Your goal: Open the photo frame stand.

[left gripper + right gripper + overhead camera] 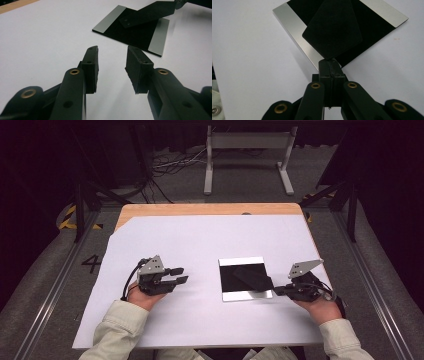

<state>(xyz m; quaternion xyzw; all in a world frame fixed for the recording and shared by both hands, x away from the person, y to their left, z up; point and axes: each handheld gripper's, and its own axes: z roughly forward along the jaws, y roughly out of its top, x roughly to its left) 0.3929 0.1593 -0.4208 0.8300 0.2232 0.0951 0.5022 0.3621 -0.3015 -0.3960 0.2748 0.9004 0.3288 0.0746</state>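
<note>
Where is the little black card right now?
The black card is on the right side of the high view, pinched by its corner in the right gripper, tilted over the black-and-silver plate.

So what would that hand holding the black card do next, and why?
Probably lower the black card flat onto the black-and-silver plate. The right tool pinches it by one corner, and in the left gripper view it slants above the plate, far end down. The left tool waits open, apart from both.
</note>
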